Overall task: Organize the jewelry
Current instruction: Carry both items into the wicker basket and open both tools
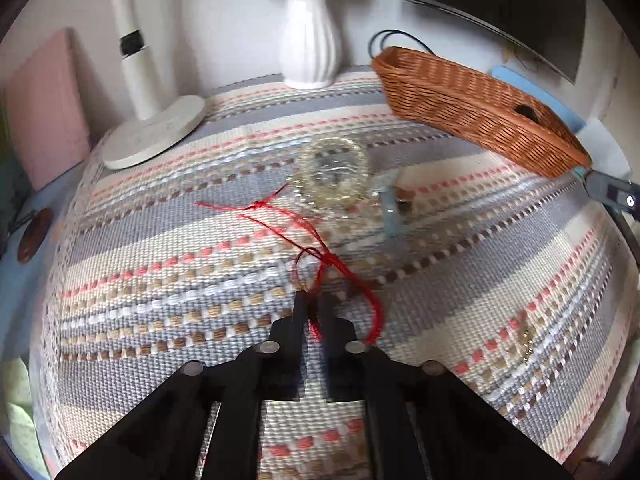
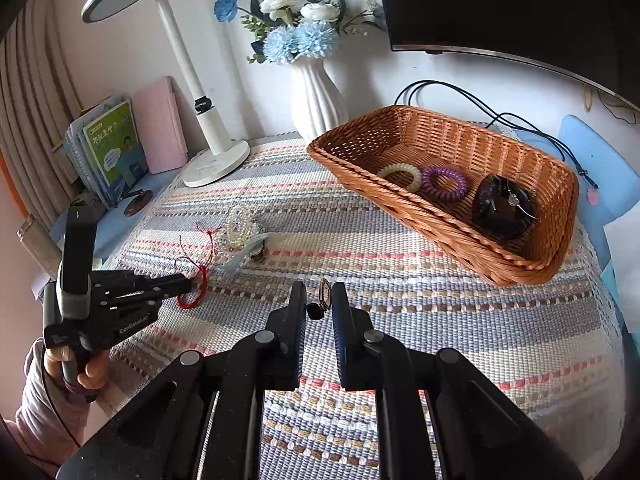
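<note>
My left gripper (image 1: 313,300) is shut on a red string bracelet (image 1: 320,258) lying on the striped cloth; it also shows in the right wrist view (image 2: 188,280) with the red string (image 2: 196,288) at its tip. My right gripper (image 2: 319,294) holds a small ring-like trinket (image 2: 325,295) between its nearly closed fingers, just above the cloth. A pale beaded bracelet (image 1: 331,174) and a light blue bangle (image 1: 392,212) lie further back. The wicker basket (image 2: 540,264) holds a white coil band (image 2: 404,174), a purple coil band (image 2: 444,182) and a dark bracelet (image 2: 502,206).
A white vase (image 2: 316,96) with blue flowers and a white desk lamp (image 2: 216,160) stand at the back. Books (image 2: 116,152) lean at the back left. A dark monitor (image 2: 520,8) hangs at the back right, with cables (image 2: 480,108) behind the basket.
</note>
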A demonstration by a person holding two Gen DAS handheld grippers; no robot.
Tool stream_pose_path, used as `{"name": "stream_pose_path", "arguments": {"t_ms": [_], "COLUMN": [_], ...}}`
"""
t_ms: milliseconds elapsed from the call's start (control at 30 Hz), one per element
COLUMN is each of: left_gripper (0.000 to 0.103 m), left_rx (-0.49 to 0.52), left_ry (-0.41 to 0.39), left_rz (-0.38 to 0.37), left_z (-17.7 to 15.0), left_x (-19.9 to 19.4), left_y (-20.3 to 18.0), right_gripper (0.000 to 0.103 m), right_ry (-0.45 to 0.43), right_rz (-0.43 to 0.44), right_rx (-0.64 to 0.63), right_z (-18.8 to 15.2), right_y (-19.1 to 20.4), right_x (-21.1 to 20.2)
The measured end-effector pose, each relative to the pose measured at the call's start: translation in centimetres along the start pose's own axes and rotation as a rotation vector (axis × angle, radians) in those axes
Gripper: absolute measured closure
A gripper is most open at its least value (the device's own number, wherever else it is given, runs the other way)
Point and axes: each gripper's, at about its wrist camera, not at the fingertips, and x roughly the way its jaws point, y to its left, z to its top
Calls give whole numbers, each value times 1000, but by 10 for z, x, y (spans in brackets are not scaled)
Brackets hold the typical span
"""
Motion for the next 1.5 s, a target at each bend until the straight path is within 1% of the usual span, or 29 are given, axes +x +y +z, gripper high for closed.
{"name": "stream_pose_path", "arguments": {"t_ms": [100,167,233,333,400,467,600,667,733,800,833,900,933,1000,1033,1100,1233,1333,1433,1467,1500], "left_gripper": [99,99,99,99,99,99,99,99,99,99,99,99,99,99,99,99,99,99,99,97,90], "left_rx": [6,-13,-26,-12,9,29,68,74,58,39,38,21,10,-25,-36,-40,-63,-64,-53,-52,-50], "left_ry": [-36,-79,-135,-210,-268,-307,-377,-390,-386,-388,-391,-370,-357,-327,-307,-237,-215,-205,-210,-208,-209], "left_rz": [-23,-76,-136,-180,-218,-228,-267,-294,-342,-396,-395,-385,-378,-380,-379,-351,-352,-350,-329,-327,-331], "left_z": [2,5,16,34,54,69,120,139,163,183,188,195,194,190,188,186,186,187,185,186,187], "left_x": [-10,-26,-49,-77,-95,-106,-116,-114,-101,-83,-75,-46,-33,-4,8,31,43,49,48,47,47], "left_y": [-5,-4,-3,-9,-18,-25,-52,-66,-78,-93,-98,-109,-112,-114,-113,-114,-107,-107,-110,-111,-112], "right_gripper": [89,89,89,89,89,89,89,89,89,89,89,89,89,89,89,89,88,88,87,85,84], "right_ry": [-17,-32,-56,-92,-116,-136,-202,-240,-262,-270,-265,-245,-227,-200,-184,-158,-115,-105,-110,-115,-122], "right_rz": [31,41,50,69,68,60,-26,-41,-68,-75,-73,-57,-33,-13,-16,-8,9,0,19,25,27], "right_rx": [29,44,57,76,93,108,150,176,204,230,250,281,295,296,288,286,269,257,273,279,284], "right_z": [3,7,14,25,35,46,71,83,94,100,102,103,102,100,98,93,90,89,87,87,87], "right_y": [-8,-13,-19,-28,-38,-48,-75,-90,-104,-118,-126,-138,-143,-146,-146,-145,-140,-137,-139,-140,-141], "right_x": [-8,-14,-24,-35,-43,-47,-51,-51,-44,-32,-24,-5,7,23,33,44,57,61,59,58,56]}}
